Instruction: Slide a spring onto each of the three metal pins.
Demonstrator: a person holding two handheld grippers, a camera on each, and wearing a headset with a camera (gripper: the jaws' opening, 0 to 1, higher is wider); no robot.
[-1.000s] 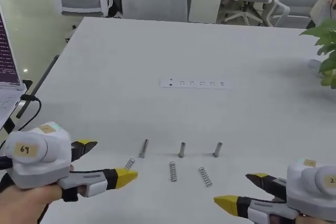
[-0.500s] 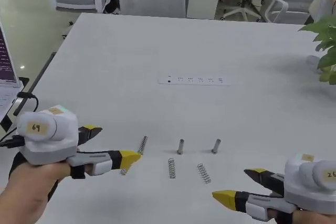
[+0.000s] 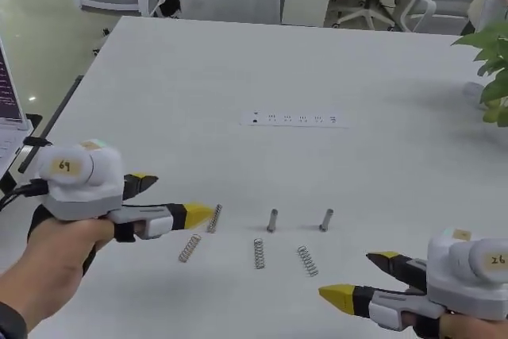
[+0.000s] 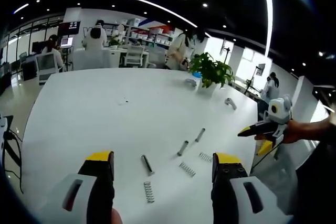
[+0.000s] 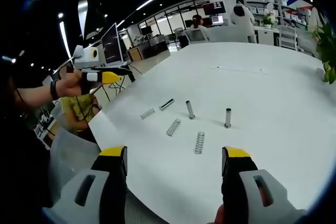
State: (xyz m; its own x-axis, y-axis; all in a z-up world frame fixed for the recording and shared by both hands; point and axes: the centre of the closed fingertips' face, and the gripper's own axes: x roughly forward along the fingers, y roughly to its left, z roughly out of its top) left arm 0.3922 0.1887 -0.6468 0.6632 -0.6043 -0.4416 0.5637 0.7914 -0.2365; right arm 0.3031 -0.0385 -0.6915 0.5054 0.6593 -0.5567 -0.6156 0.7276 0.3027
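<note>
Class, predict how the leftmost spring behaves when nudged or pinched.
Lying sideways on the smooth table, the leftmost spring would probably roll if nudged. Its thin open coils suggest it is light and may squash when pinched.

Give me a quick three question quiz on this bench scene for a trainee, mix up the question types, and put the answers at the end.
1. True or false: one of the springs already sits on a pin.
2. Multiple choice: how many pins stand upright on the table? A one, B two, C three.
3. Fill in the blank: the left gripper and the right gripper both have their jaws ____.
Key: 1 false, all three springs lie loose on the table. 2 B, the left pin lies on its side. 3 open.
</note>
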